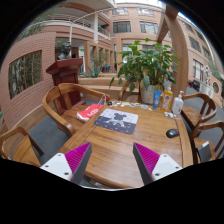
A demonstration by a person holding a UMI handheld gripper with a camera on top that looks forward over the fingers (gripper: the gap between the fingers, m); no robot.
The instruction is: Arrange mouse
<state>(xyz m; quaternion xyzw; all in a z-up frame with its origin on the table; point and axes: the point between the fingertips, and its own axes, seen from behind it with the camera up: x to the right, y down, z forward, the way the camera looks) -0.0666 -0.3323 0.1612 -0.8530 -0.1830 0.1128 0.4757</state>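
Mouse, small, dark and rounded (pixel 172 132), lies on the wooden tabletop (pixel 120 150) right of the patterned mousepad (pixel 117 121). Tool (pixel 112 160) hovers wide open, empty.

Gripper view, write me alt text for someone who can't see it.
The gripper hovers with open jaws over a wooden table, holding nothing. Beyond them lie a patterned mouse mat, a red object, and a dark mouse near the bottles, with chairs and potted plants around.

We see the claw (pixel 111 160) as two dark, blocky fingers, each tapering forward. Each inner face carries a bright magenta pad (pixel 75 157), triangular in outline. A pale grey patch sits outside each finger's base. No hand or sleeve shows.
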